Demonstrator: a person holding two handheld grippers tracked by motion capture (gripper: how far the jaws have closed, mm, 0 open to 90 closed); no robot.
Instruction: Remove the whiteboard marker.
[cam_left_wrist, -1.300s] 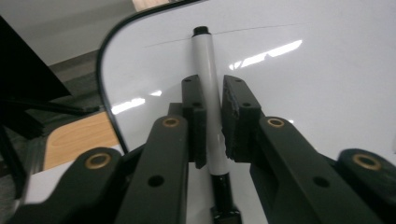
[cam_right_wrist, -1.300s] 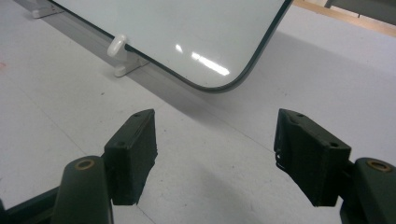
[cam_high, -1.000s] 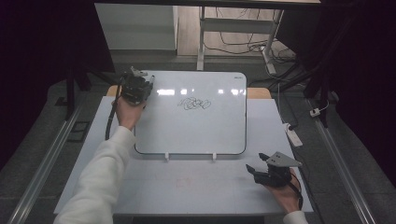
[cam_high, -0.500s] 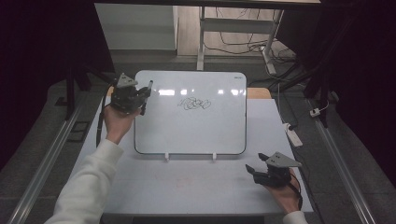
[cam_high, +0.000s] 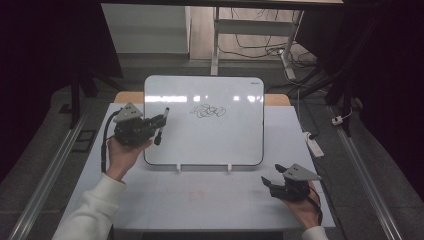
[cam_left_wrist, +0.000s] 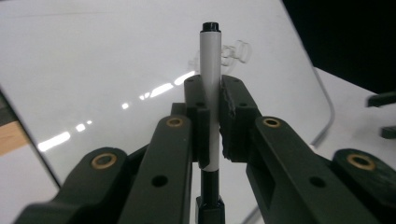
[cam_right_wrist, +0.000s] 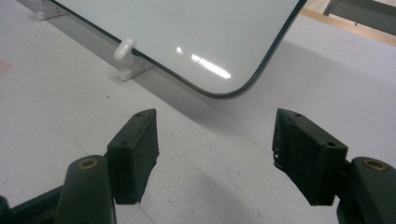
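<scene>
Nearest the person, the right gripper (cam_high: 274, 184) rests low over the pale grey table top (cam_high: 210, 200) at the near right corner, held in the person's right hand (cam_high: 305, 210). Its two black jaws stand wide apart with nothing between them, and bare table shows through the gap in the right gripper view (cam_right_wrist: 215, 154). Just beyond those jaws sits the near rounded corner of the white rectangular dry-erase board with a dark rim (cam_right_wrist: 196, 42), propped on small white plastic clip feet (cam_right_wrist: 126, 58); the board and this gripper are apart.

Farther in and on the left, the left gripper (cam_high: 159, 125) is carried in the person's left hand (cam_high: 122, 155), with a white sleeve (cam_high: 90, 215) behind it. Its jaws are closed on a slim white marker pen with a black cap end (cam_left_wrist: 210, 93), clamped around the middle of the barrel, the pen running upright across the jaws in the left gripper view (cam_left_wrist: 211, 116). This gripper hangs over the board's left edge (cam_high: 146, 130), with the pen over the white surface.

Farther still, near the board's middle top, lies a small black scribble (cam_high: 207, 111), well apart from the pen.
</scene>
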